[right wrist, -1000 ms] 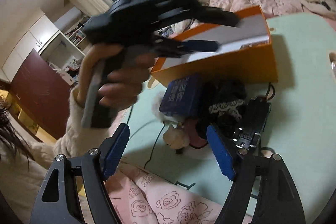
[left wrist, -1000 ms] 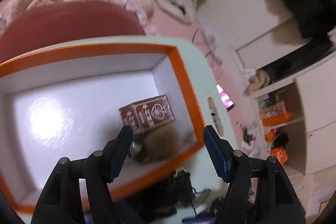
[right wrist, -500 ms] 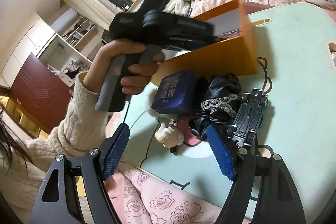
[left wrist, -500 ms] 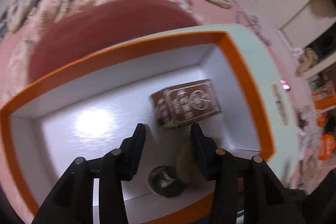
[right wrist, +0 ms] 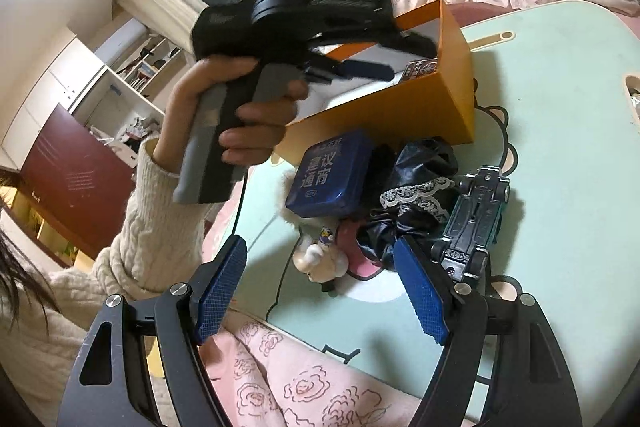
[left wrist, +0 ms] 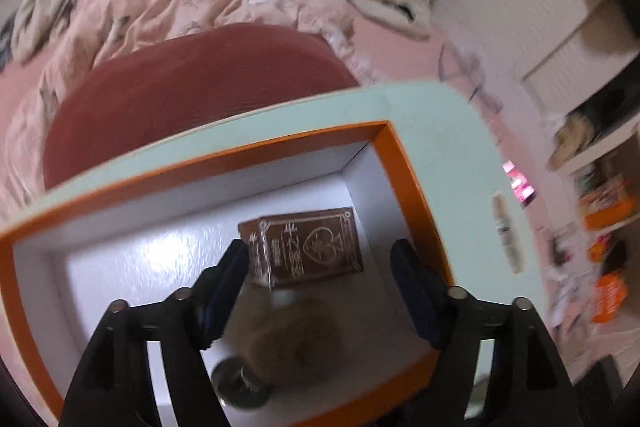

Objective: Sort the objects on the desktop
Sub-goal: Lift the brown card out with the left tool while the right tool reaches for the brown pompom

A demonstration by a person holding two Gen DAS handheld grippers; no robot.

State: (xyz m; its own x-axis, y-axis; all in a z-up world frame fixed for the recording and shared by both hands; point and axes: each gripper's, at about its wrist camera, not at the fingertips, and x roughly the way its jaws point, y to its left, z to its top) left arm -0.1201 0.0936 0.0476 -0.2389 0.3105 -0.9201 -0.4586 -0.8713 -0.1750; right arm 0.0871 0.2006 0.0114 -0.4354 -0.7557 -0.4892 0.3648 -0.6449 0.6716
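Orange box (left wrist: 404, 183) is the drop spot and the landmark; it sits on the mint-green table (left wrist: 452, 131). Left gripper (left wrist: 320, 281) hangs over the box with its jaws wide apart and nothing between them. Under it, on the white box floor, lie a brown card pack (left wrist: 316, 245), a blurred fluffy tan thing (left wrist: 288, 331) just nearer the camera than the pack, and a small round metal piece (left wrist: 240, 383) beside that, by the near wall. My read: one drop into the box is done and the left gripper is free for the next pick.

Right gripper (right wrist: 320, 291) is also spread wide and empty, held above the table edge nearest the person. Unsorted things lie in a heap just outside the box's near wall: a blue tin (right wrist: 328, 175) touching or nearly touching the box, black lace-trimmed cloth (right wrist: 416, 187) just beside the tin, a toy car (right wrist: 476, 215) on the far side of the cloth from the tin, and a small white figurine (right wrist: 320, 259) in front of the tin, further from the box. The figurine sits roughly between the right fingers' line of sight, the car close to the right-hand finger.

Next move probably calls for lowering the right gripper onto the figurine or car, closing, then lifting it over the box wall. Things are crowded, so a clean approach matters.
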